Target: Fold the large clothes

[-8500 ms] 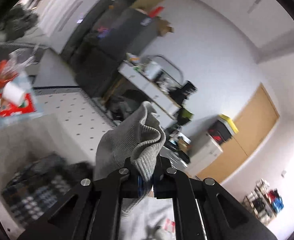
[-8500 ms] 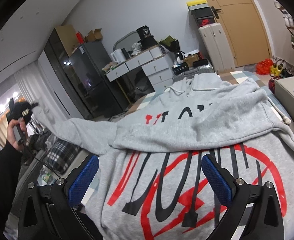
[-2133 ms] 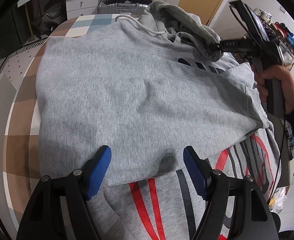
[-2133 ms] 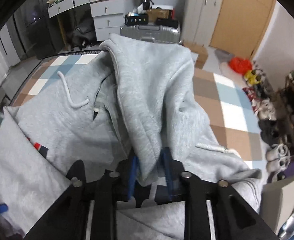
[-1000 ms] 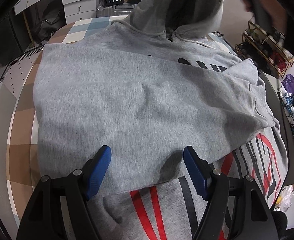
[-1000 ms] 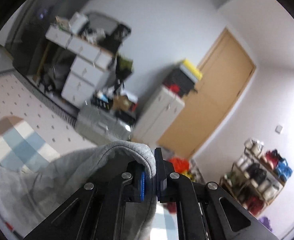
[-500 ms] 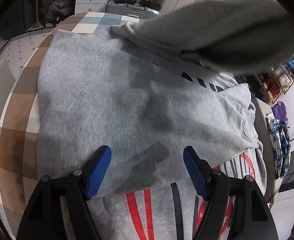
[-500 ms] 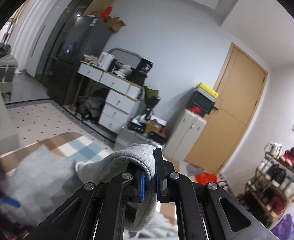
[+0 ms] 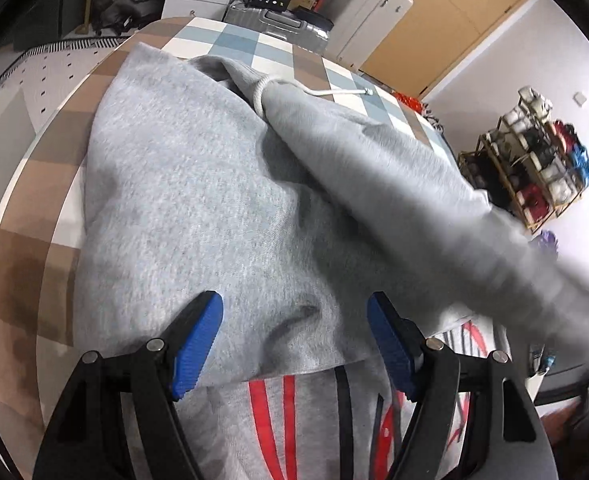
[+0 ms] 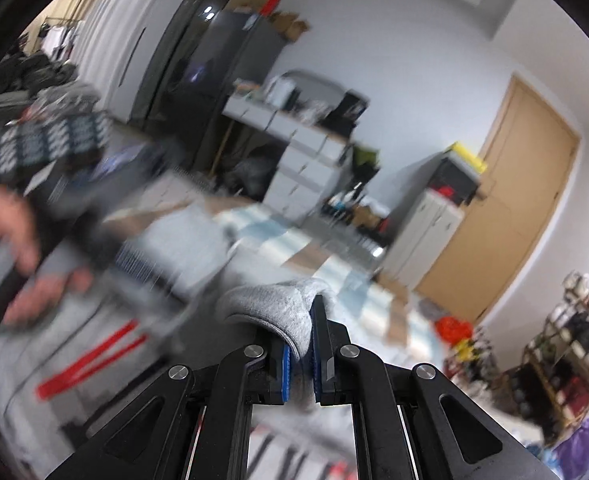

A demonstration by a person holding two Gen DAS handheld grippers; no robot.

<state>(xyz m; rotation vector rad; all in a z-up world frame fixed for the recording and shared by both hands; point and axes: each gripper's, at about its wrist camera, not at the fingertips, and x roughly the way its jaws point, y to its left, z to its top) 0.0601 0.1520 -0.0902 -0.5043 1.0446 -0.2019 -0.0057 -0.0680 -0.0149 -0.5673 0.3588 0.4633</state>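
A large grey hoodie [image 9: 198,208] with red and black print lies on a checked table [image 9: 26,208]. Its sleeves are folded across the body. My left gripper [image 9: 294,320] is open and empty, hovering over the folded sleeve's lower edge. My right gripper [image 10: 299,356] is shut on the grey hood [image 10: 278,312] and holds it above the hoodie's body. In the left wrist view the hood [image 9: 434,184] stretches, blurred, from the collar toward the lower right, with a white drawstring [image 9: 318,90] at the collar.
A shoe rack [image 9: 534,160] stands at the right. White drawers [image 10: 294,160], a suitcase [image 9: 278,20], a cabinet [image 10: 426,224] and a wooden door [image 10: 506,200] are beyond the table. The hand holding the left gripper [image 10: 22,248] shows blurred at the right wrist view's left.
My right gripper has pulled the hood over and down toward the near side of the hoodie. My left gripper has stayed open above the folded sleeve, shifting slightly.
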